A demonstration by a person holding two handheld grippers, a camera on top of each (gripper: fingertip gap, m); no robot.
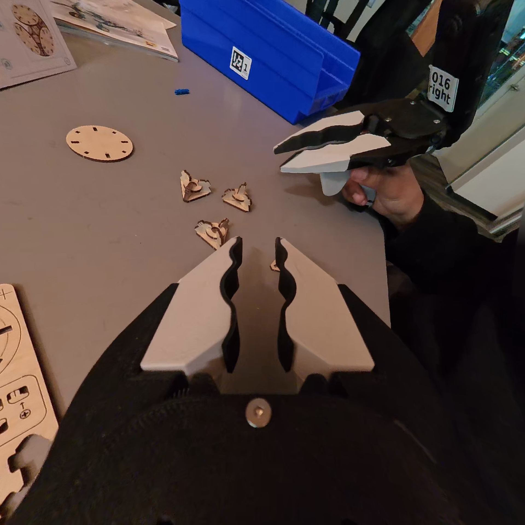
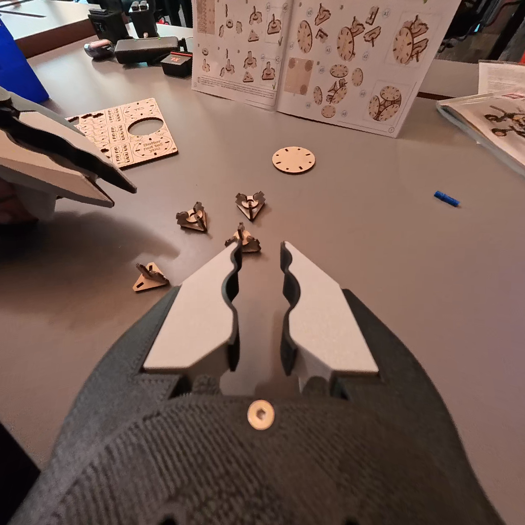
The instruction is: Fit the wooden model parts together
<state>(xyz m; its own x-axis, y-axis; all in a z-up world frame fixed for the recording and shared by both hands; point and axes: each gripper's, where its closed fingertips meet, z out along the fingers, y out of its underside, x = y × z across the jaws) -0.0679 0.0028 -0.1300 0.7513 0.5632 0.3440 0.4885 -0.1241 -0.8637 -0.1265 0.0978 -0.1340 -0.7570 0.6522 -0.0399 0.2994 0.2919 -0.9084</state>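
Hobby workshop: grey table (image 2: 369,255), wooden kit sheet (image 2: 125,133), instruction booklet (image 2: 312,71)

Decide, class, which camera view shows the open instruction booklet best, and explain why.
The right wrist view: the open instruction booklet stands facing the camera, both pages visible. The left wrist view catches only one corner page, cropped at the frame's edge.
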